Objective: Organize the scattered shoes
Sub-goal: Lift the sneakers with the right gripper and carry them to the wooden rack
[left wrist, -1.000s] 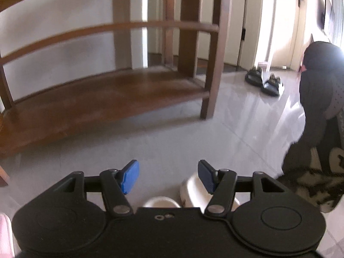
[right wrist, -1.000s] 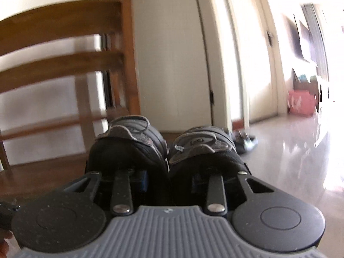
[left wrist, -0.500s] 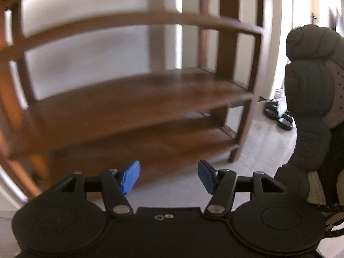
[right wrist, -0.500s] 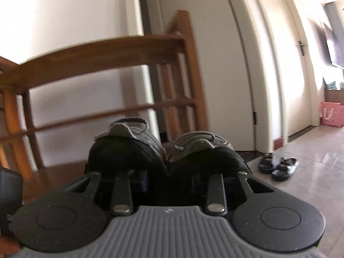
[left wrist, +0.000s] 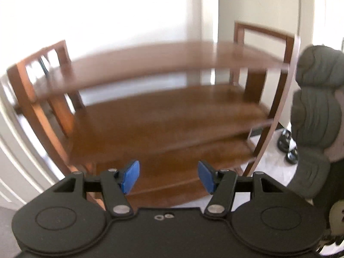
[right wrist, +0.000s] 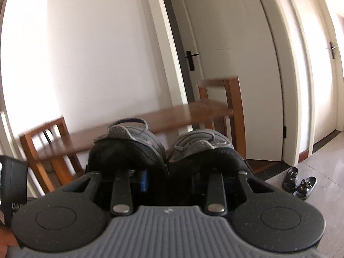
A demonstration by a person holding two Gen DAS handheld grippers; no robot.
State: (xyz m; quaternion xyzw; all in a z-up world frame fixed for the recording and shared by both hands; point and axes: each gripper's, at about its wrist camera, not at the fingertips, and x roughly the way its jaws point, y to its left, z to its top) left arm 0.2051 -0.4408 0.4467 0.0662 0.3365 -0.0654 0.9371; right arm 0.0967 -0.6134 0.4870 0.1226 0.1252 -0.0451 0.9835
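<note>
Now the right gripper is clamped on 2 dark sneakers, heels toward the camera, side by side and touching, with 1 finger tucked inside each shoe and the inner walls pinched together between them. Grey tongues and laces stand up at the tops. Beyond the pair, a wooden shoe rack sits against the white wall, its top board blurred. Far right on the floor, 2 black sandals lie beside each other near the door.

Over on the left gripper, the blue pads stand wide apart, with only air between them. It looks down on the rack's shelves. At the right edge, the sneakers' grey treaded soles show, hanging in the air beside the rack.
</note>
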